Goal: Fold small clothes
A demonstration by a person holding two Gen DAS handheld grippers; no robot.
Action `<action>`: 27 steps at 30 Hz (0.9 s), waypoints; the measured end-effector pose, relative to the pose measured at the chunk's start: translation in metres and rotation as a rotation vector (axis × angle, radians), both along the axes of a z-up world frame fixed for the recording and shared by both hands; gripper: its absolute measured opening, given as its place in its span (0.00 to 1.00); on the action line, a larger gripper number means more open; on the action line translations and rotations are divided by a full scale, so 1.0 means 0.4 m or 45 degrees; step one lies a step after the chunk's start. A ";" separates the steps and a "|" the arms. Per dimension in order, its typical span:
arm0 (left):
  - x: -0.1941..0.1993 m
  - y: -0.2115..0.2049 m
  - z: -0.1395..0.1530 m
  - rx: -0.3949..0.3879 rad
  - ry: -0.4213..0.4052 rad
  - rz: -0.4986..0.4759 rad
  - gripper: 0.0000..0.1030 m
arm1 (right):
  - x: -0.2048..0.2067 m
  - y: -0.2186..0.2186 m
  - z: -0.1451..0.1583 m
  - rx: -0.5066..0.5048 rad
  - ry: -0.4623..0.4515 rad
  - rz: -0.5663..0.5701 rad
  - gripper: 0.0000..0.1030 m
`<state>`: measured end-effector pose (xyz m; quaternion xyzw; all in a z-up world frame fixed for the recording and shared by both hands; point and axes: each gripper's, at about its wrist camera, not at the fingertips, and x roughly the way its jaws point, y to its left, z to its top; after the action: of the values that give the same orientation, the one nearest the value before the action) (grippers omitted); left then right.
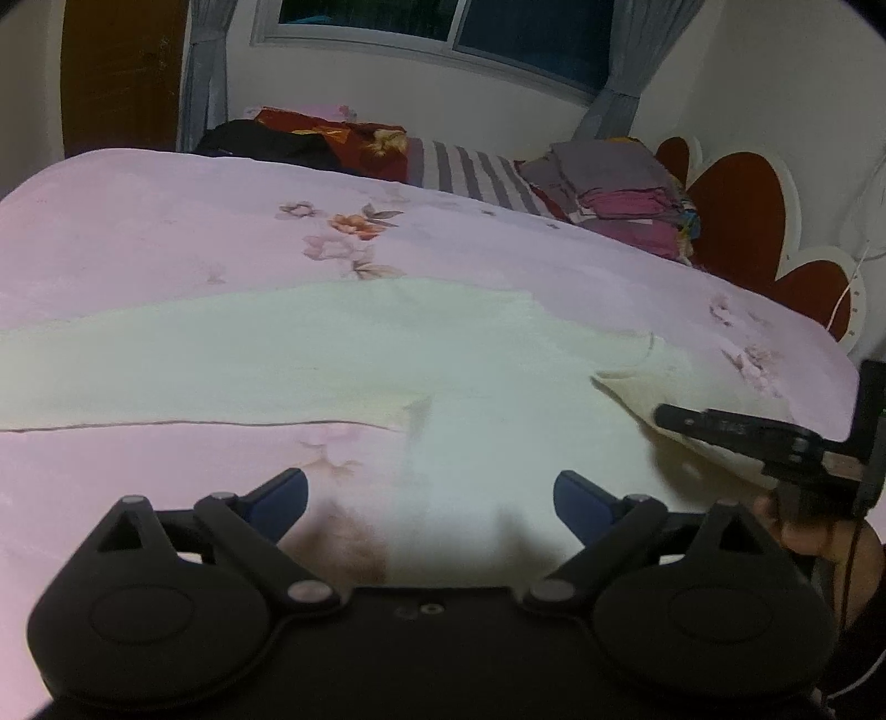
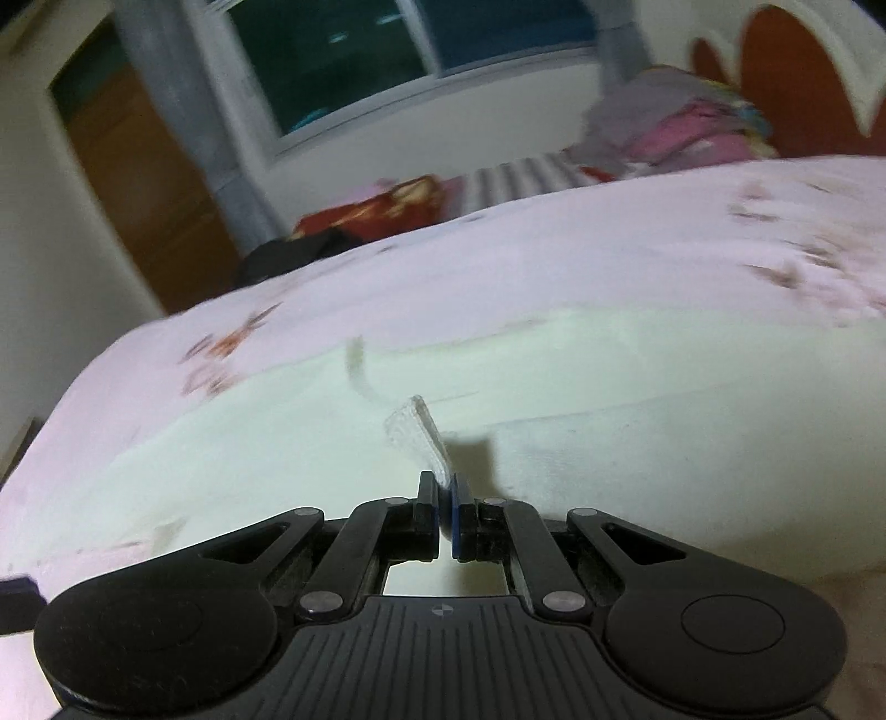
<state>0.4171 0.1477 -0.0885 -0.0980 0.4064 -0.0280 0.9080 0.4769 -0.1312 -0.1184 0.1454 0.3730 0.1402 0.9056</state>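
A pale cream garment (image 1: 310,354) lies spread flat across the pink floral bedspread (image 1: 138,232). My left gripper (image 1: 429,495) is open and empty, hovering just above the garment's near part. My right gripper (image 2: 444,498) is shut on a corner of the cream garment (image 2: 421,432), which sticks up from between the pads, lifted off the rest of the cloth (image 2: 277,443). In the left wrist view the right gripper (image 1: 664,414) shows at the right edge, pinching the garment's lifted right corner.
A stack of folded grey and pink clothes (image 1: 626,188) sits at the bed's far right by the red and white headboard (image 1: 742,221). A red and black pile (image 1: 310,138) lies at the far side under the window (image 1: 443,22). A wooden door (image 1: 122,72) stands at left.
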 end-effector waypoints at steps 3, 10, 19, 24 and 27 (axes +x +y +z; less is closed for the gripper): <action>0.006 0.012 -0.004 -0.011 0.007 0.007 0.92 | 0.015 0.072 -0.024 -0.018 0.004 0.070 0.03; 0.054 -0.005 -0.026 -0.038 0.030 0.023 0.91 | 0.040 0.135 -0.063 -0.157 -0.034 0.119 0.62; 0.164 -0.160 -0.104 -0.172 0.113 -0.151 0.46 | -0.059 -0.037 -0.036 -0.062 -0.040 -0.004 0.30; 0.243 -0.230 -0.161 -0.303 0.154 -0.190 0.43 | -0.113 -0.155 -0.037 -0.063 0.052 -0.050 0.30; 0.287 -0.258 -0.182 -0.329 0.156 -0.205 0.39 | -0.133 -0.207 -0.039 -0.067 0.079 -0.088 0.30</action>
<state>0.5319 0.0444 -0.1611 -0.1826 0.4605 -0.1467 0.8562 0.4236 -0.2139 -0.1339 0.1388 0.3993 0.0942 0.9013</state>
